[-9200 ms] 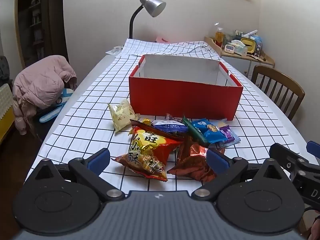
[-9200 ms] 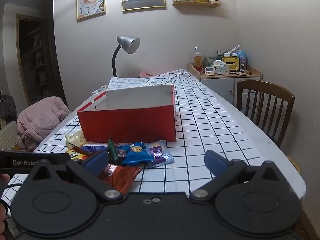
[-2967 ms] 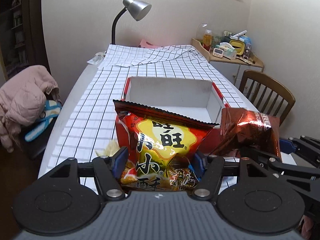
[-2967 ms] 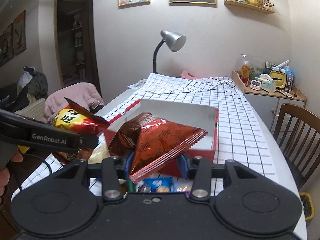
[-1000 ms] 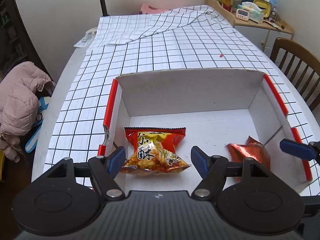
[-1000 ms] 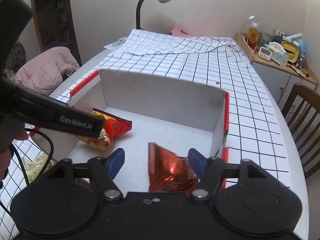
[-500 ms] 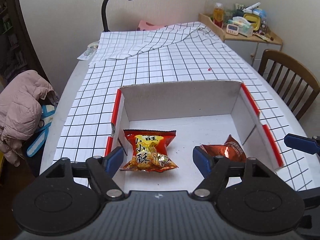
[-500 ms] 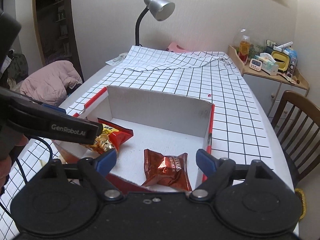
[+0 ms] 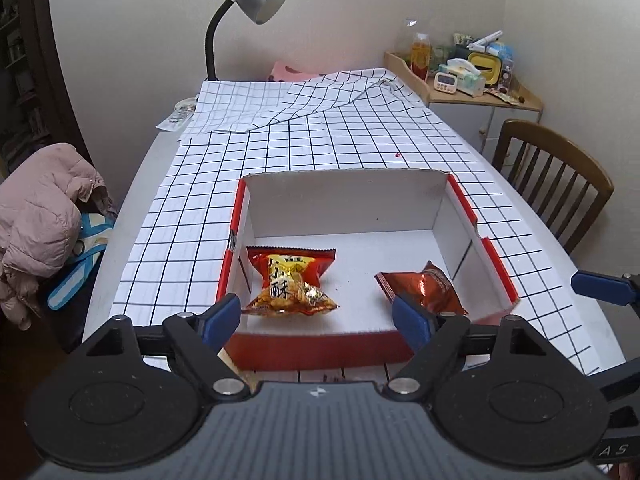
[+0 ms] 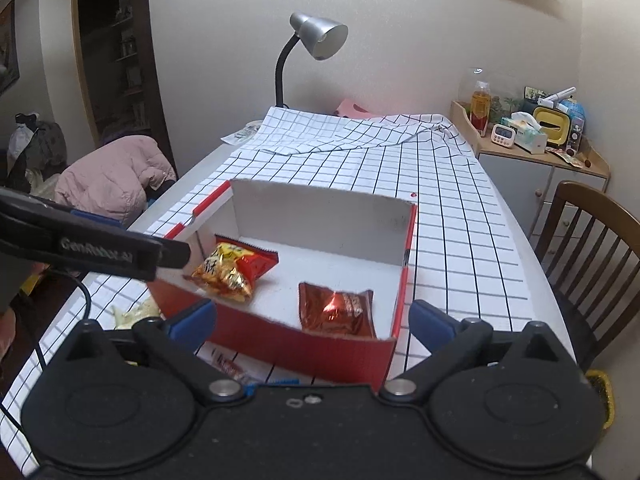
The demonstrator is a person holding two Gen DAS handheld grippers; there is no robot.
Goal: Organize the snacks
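Observation:
A red box with a white inside (image 9: 320, 349) (image 10: 312, 350) stands on the checked tablecloth. A red-and-yellow snack bag (image 9: 291, 283) (image 10: 232, 269) lies in its left half. A dark red foil bag (image 9: 424, 288) (image 10: 335, 312) lies in its right half. My left gripper (image 9: 316, 320) is open and empty above the box's near wall. My right gripper (image 10: 312, 322) is open and empty above the near right corner. More snack packets (image 10: 228, 364) lie on the table in front of the box, mostly hidden. A pale yellow packet (image 10: 134, 312) lies at the left.
A desk lamp (image 9: 248, 12) stands at the table's far end. A wooden chair (image 9: 556, 184) is at the right. A pink jacket (image 9: 40, 208) lies on a seat at the left. A cluttered cabinet (image 10: 536, 152) stands at the back right.
Both grippers have let go of their bags, which now lie in the box. Both grippers have pulled back and up from the box, staying open.

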